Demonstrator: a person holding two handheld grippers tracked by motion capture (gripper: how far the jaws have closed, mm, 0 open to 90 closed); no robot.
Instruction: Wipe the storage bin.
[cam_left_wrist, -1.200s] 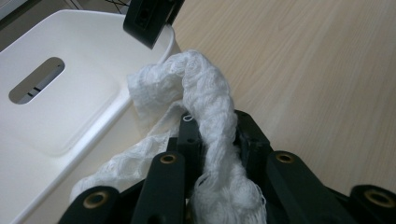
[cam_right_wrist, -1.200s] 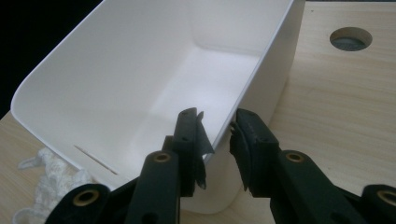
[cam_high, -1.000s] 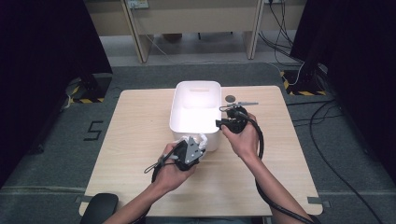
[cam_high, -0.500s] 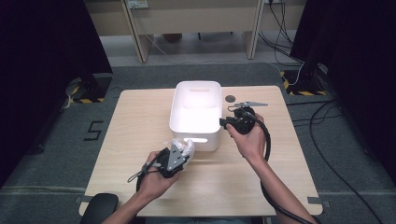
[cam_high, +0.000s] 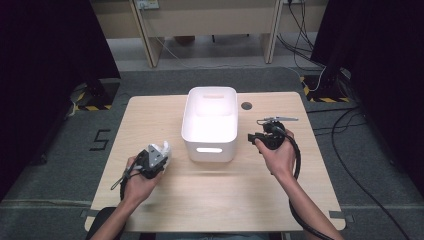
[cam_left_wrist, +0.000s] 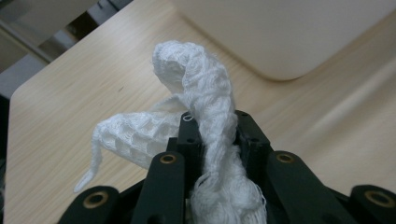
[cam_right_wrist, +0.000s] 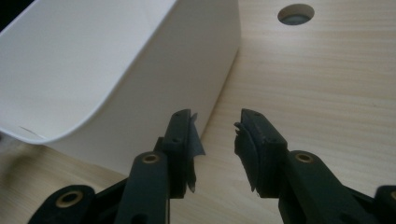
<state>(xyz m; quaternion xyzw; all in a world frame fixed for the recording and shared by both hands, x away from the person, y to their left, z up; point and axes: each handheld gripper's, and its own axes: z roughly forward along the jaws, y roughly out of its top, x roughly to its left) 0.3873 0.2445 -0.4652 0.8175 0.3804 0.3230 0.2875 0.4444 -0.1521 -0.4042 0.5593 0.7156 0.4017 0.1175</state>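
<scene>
A white knit cloth (cam_left_wrist: 205, 107) is pinched between my left gripper's (cam_left_wrist: 217, 135) black jaws; one end curls upward and a flap hangs to the left. From above, the left gripper (cam_high: 152, 160) holds the cloth (cam_high: 163, 148) low over the wooden table (cam_high: 225, 195), left of the white bin (cam_high: 220, 145). My right gripper (cam_high: 256, 137) is at the bin's right side, pointing at its wall. Its jaws have just been opening. In the right gripper view the right gripper (cam_right_wrist: 215, 130) is open with nothing between the jaws, close to the bin's corner (cam_right_wrist: 93, 70).
A round cable hole (cam_high: 246, 105) lies in the table behind the right gripper. Cables trail from both grippers toward the person. Desk legs and floor cables lie beyond the table's far edge. Bare tabletop stretches along the front and the left.
My left hand has carried the cloth leftward, away from the bin's front. My right hand has drawn slightly back to the right of the bin, and its jaws stand wider.
</scene>
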